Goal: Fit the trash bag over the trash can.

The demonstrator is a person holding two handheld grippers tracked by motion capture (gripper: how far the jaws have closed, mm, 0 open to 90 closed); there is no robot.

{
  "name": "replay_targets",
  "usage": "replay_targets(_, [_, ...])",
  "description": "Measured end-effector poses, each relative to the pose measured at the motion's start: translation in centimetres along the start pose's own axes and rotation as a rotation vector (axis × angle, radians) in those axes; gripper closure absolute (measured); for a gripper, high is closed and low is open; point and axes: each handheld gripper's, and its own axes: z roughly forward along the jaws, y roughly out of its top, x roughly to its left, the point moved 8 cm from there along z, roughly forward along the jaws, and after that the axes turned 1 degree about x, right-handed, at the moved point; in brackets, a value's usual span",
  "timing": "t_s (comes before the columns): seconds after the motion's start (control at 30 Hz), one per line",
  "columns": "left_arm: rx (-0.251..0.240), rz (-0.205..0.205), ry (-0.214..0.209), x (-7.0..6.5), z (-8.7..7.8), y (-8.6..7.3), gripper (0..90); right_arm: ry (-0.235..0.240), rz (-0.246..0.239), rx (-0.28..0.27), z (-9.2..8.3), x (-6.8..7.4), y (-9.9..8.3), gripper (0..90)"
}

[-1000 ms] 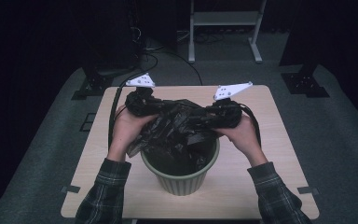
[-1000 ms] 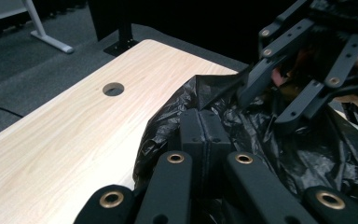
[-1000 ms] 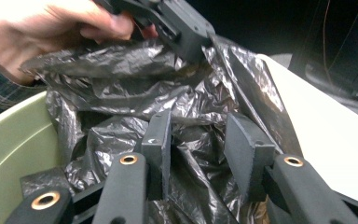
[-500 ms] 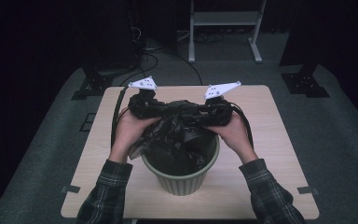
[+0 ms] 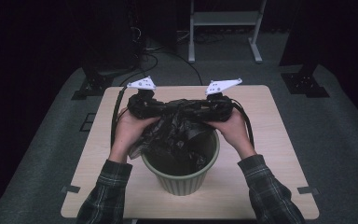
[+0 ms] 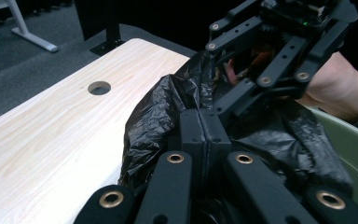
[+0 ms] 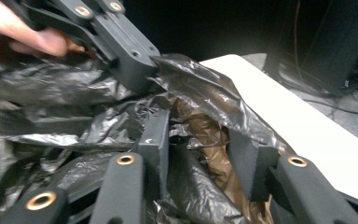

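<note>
So the black bin bag [image 5: 177,128] is bunched up over the far rim of the green ribbed bin [image 5: 182,175], part of it hanging inside, and the bin sits on my bench [image 5: 279,121] near the front edge. My left claw [image 6: 204,135] is clamped shut on a fold of the bag, jaws pressed flat together. My right claw [image 7: 200,149] has its jaws partly apart with crinkled plastic stuffed between them; can't tell if the pads actually bite. Both claws meet close together above the bin. Bench is pale wood grain with a round cable hole [image 6: 99,87]. Around it there's grey carpet [image 5: 335,135], a white metal stand [image 5: 223,21] at the back, some cables [image 5: 154,53], and the room is really dark.
</note>
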Motion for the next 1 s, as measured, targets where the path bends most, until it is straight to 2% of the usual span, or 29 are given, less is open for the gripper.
replay_targets(0.03, [0.000, 0.000, -0.001, 0.0, 0.0, 0.0, 89.7, 0.004, 0.001, 0.003, 0.1, 0.0, 0.0, 74.7])
replay_targets(0.07, [0.001, 0.001, -0.001, 0.0, 0.0, 0.0, 89.7, 0.016, -0.006, -0.001, 0.1, 0.1, 0.0, 79.1])
replay_targets(0.1, [0.000, 0.002, 0.000, 0.0, -0.1, 0.0, 89.7, 0.013, -0.004, -0.005, 0.0, 0.1, 0.0, 88.1])
replay_targets(0.13, [0.000, 0.002, 0.004, 0.1, -0.1, 0.0, 89.7, 0.017, -0.008, -0.004, 0.0, 0.1, 0.0, 90.0])
replay_targets(0.27, [-0.015, -0.018, 0.040, 0.8, -0.8, 0.0, 89.8, 0.035, -0.016, 0.000, -0.9, 0.4, 0.0, 90.0])
replay_targets(0.33, [-0.027, -0.032, 0.052, 1.3, -1.3, -0.1, 89.8, 0.051, -0.017, -0.007, -2.0, 0.6, -0.2, 90.0])
replay_targets(0.4, [-0.027, -0.046, 0.087, 2.0, -1.9, -0.3, 89.8, 0.067, -0.016, -0.010, -2.8, 0.7, -0.4, 90.0])
replay_targets(0.53, [-0.030, -0.076, 0.130, 3.3, -3.2, -1.1, 89.8, 0.094, -0.023, -0.020, -5.2, 1.0, -1.3, 90.0])
replay_targets(0.77, [-0.040, -0.106, 0.154, 4.2, -4.7, -3.1, 89.8, 0.117, -0.038, -0.043, -8.7, 1.7, -3.1, 90.0])
replay_targets(0.93, [-0.045, -0.109, 0.165, 4.1, -5.8, -4.3, 89.8, 0.118, -0.038, -0.018, -11.0, 2.8, -5.8, 90.0])
replay_targets(1.0, [-0.055, -0.111, 0.167, 4.0, -6.2, -4.7, 89.8, 0.107, -0.034, 0.011, -11.6, 3.0, -7.1, 90.0])
